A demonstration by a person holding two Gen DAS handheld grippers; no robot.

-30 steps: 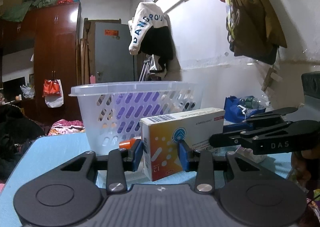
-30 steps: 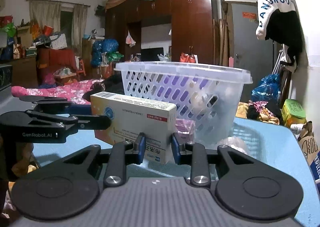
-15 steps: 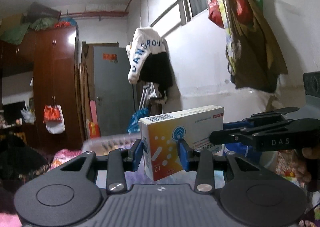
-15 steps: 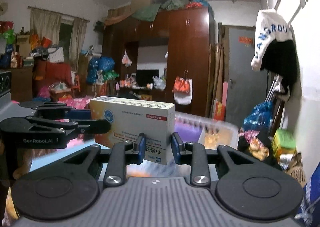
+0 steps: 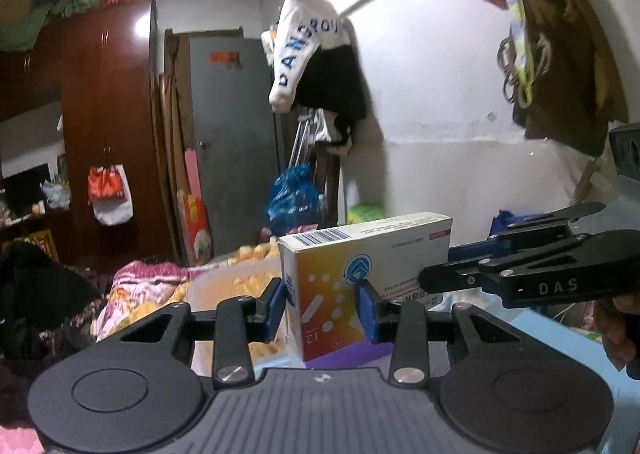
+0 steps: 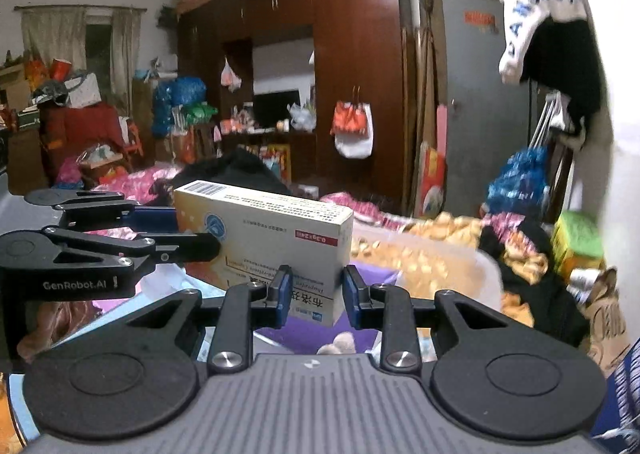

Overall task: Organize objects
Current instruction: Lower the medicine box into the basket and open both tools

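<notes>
- While both tongs share one load: medicine box (image 5: pixel 362 278) pinched at two ends, held up in the air above the basket (image 6: pixel 460 262).
- Left gripper (image 5: pixel 323 308): blue pads (image 5: pixel 276 308) pressed on the short orange-and-white end of the box, barcode edge up, "12" printed low on that face.
- Right gripper (image 6: pixel 315 296): narrow, clamped on the opposite end, pads touching the white face with blue characters.
- Seen from the left wrist view: right gripper (image 5: pixel 516 268) coming in from the right side, fingertips meeting the far end of the box.
- Seen from the right wrist view: left gripper (image 6: pixel 116 250) coming in from the left, tips at the box's far end (image 6: pixel 264 230).
- Box long axis roughly level, slightly tilted.
- Basket: translucent plastic, rim blurred, just below and behind the box; purple item (image 6: pixel 320 330) and a small pale object (image 6: pixel 340 342) visible inside, under the box.
- Blue table (image 5: pixel 560 338) edge low right in the left wrist view.
- Background: dark wood wardrobe (image 6: pixel 352 73), grey door (image 5: pixel 232 141), white-and-black jacket (image 5: pixel 316 53) hanging on the wall.
</notes>
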